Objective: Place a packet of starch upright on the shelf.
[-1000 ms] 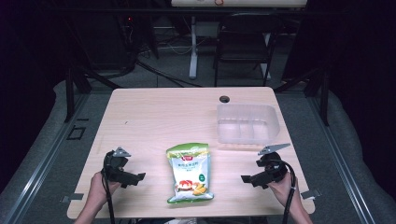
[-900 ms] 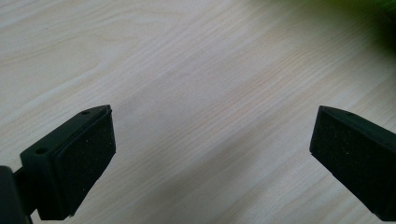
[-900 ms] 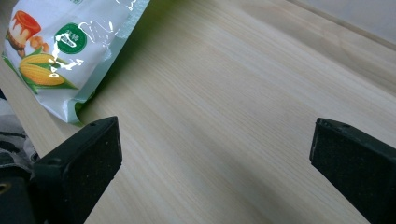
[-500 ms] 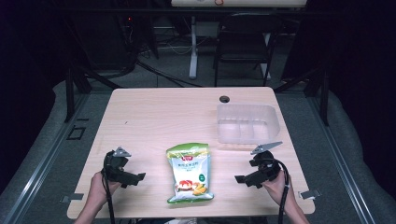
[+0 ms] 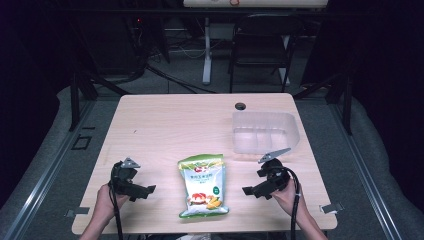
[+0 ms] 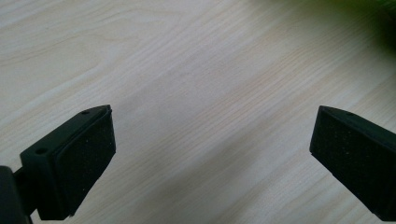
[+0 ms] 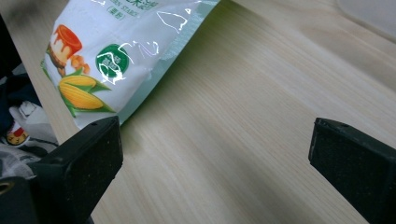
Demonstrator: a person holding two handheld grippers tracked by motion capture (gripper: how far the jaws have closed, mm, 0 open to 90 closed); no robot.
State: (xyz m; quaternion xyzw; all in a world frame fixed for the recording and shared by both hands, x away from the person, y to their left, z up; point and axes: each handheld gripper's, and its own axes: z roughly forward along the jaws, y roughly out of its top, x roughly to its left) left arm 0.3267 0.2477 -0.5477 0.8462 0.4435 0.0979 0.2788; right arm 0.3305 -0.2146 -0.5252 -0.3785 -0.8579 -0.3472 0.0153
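Table (image 5: 165, 125) of pale wood stands in a dark room, and a person sits at its near edge. Flat on the wood, close to that edge and in the middle, lies a green and white snack bag (image 5: 202, 185) with corn pictured on it. The left gripper (image 5: 148, 190) rests just left of the bag, pointing at it, its jaws wide apart with bare wood between them. The right gripper (image 5: 248, 190) sits just right of the bag, pointing at it too, jaws also wide with nothing in them. Neither one touches the bag. A clear plastic box (image 5: 264, 131) stands farther back on the right, behind the right gripper.
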